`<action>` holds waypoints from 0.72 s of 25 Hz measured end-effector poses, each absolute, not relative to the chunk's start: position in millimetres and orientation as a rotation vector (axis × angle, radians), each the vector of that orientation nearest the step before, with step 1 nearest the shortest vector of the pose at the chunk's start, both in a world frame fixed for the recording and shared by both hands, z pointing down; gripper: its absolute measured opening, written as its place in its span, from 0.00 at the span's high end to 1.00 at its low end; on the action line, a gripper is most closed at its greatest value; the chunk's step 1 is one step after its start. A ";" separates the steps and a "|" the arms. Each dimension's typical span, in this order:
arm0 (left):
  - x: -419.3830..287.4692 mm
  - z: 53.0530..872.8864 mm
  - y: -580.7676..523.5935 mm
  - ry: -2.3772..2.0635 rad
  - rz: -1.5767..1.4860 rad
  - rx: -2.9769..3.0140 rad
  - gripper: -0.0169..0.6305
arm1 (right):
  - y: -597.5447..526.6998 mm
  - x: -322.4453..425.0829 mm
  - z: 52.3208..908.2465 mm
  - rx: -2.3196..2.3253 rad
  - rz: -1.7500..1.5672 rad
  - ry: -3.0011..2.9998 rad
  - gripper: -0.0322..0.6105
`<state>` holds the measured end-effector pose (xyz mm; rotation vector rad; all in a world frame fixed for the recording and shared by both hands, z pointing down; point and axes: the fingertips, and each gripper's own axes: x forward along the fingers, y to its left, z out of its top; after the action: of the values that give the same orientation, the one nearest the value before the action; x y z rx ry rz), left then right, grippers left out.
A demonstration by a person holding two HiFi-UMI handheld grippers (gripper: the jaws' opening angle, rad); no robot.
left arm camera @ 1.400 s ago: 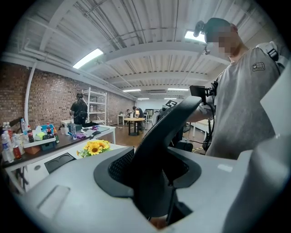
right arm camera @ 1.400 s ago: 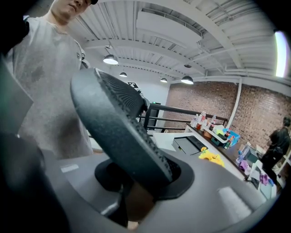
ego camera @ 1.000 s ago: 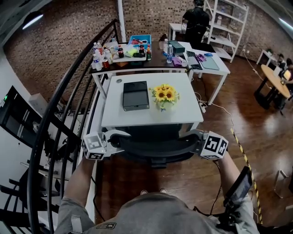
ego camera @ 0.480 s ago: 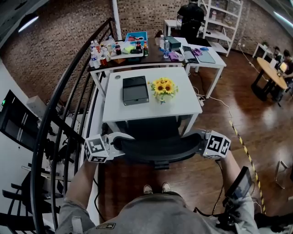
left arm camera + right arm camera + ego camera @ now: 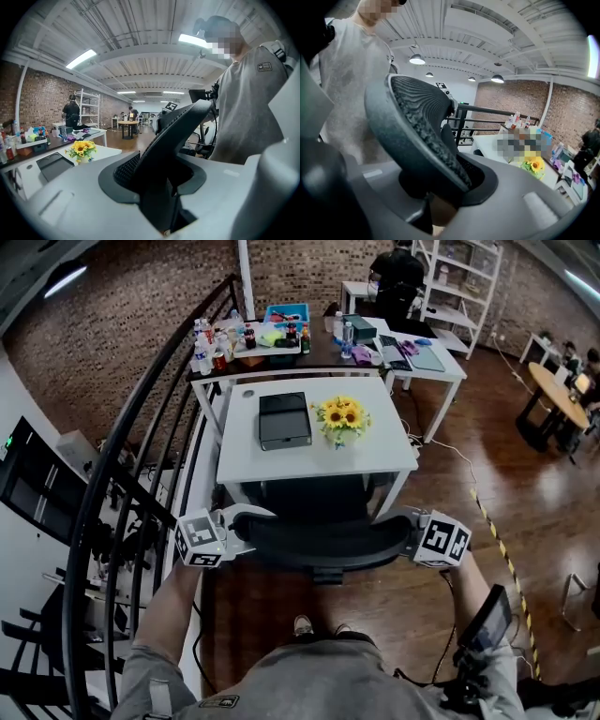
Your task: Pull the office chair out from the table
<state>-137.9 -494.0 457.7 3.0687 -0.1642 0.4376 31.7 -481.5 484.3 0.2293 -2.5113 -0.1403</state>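
Gripping the office chair (image 5: 323,542) by the two ends of its curved backrest (image 5: 171,136), with the left gripper (image 5: 246,524) clamped on the left end and the right gripper (image 5: 401,524) clamped on the right end. Seen in both gripper views with pads pressed on the dark rim, having just eased a touch wider on the left and drawn a touch tighter on the right, rim between the jaws either way. Standing between the person and the near edge of the white table (image 5: 380,454), backrest toward the person and just clear of the tabletop. Cannot tell how far the seat reaches under the table, since the backrest hides it. Probably fairly heavy, yet likely to roll easily over the wooden floor (image 5: 272,615). Stiff at the plastic rim, springy in the mesh, so best held on the rim as now, never on the mesh alone. Likely to recline or swivel if hauled from the top unevenly, so better drawn back level and with equal pull at both ends. Smooth enough at the rim to slip from a loose pinch. Worth minding the black stair railing (image 5: 127,460) close on the left, and leaving the sunflowers (image 5: 340,416) and black box (image 5: 284,420) on the table unshaken.
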 end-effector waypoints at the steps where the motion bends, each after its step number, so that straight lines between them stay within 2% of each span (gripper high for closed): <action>1: -137.5 457.8 -491.6 -0.169 0.437 3.069 0.74 | -479.6 32.2 484.1 0.225 -0.141 -2.509 0.79; 11: -149.7 456.6 -479.5 -0.370 0.397 3.044 0.69 | -452.9 18.1 484.9 0.144 -0.198 -2.525 0.80; 18: -129.2 456.8 -451.9 -0.346 0.403 3.044 0.72 | -433.9 39.1 485.4 0.124 -0.171 -2.521 0.80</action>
<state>-129.2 -451.9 456.8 3.0436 -0.3456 0.4030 39.1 -433.9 485.4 0.1239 -2.5209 -0.1708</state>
